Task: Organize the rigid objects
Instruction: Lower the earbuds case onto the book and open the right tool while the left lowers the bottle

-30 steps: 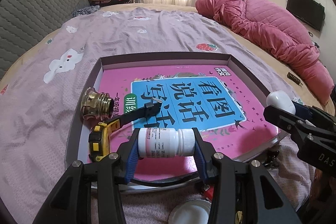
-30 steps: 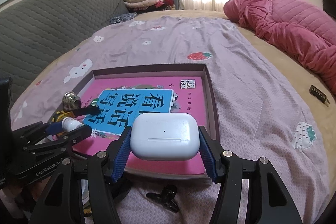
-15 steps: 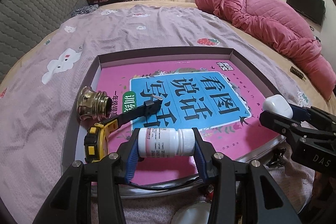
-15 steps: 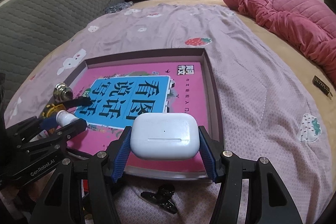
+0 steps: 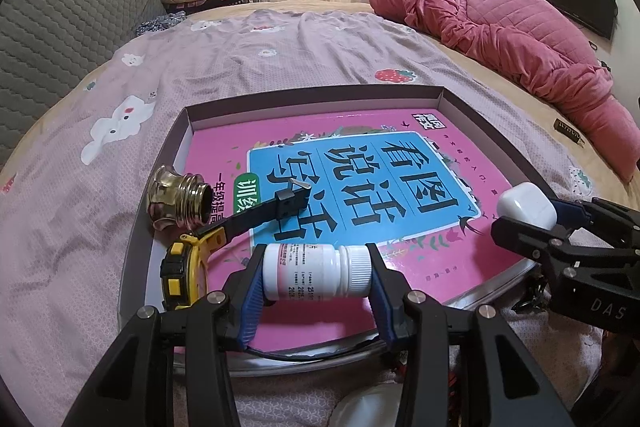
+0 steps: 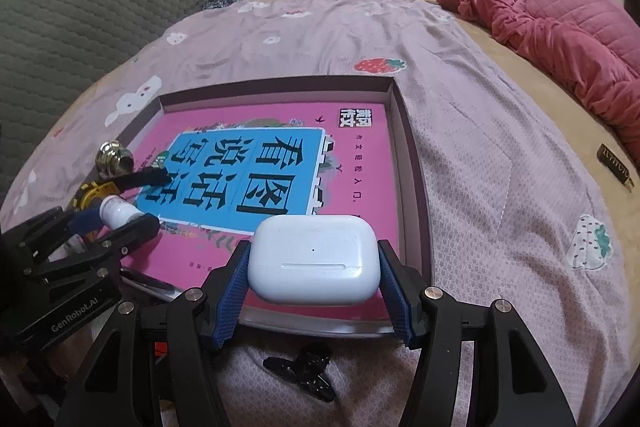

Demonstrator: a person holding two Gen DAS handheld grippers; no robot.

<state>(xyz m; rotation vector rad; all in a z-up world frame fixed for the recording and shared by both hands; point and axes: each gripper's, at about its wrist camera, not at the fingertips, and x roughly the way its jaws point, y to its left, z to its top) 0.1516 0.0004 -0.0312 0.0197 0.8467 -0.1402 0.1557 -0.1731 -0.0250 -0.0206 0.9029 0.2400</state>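
Left view: the left claw (image 5: 316,277) is clamped on a white pill bottle (image 5: 316,273), held sideways over the tray (image 5: 304,95)'s near edge, long axis crosswise, cap pointing right. Inside the tray, at its left side, a brass fitting (image 5: 176,201) and yellow tape measure (image 5: 184,267) look placed.

Right view: the right claw (image 6: 314,273) grips a white earbud case (image 6: 314,259), long side crosswise, above the tray's near right corner. Both await setting down. A black clip (image 6: 304,369) lies on the bed, outside the tray.

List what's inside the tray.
In the tray: a pink book covering the floor, a brass fitting and a yellow tape measure at its left edge. Anything under the book is hidden.
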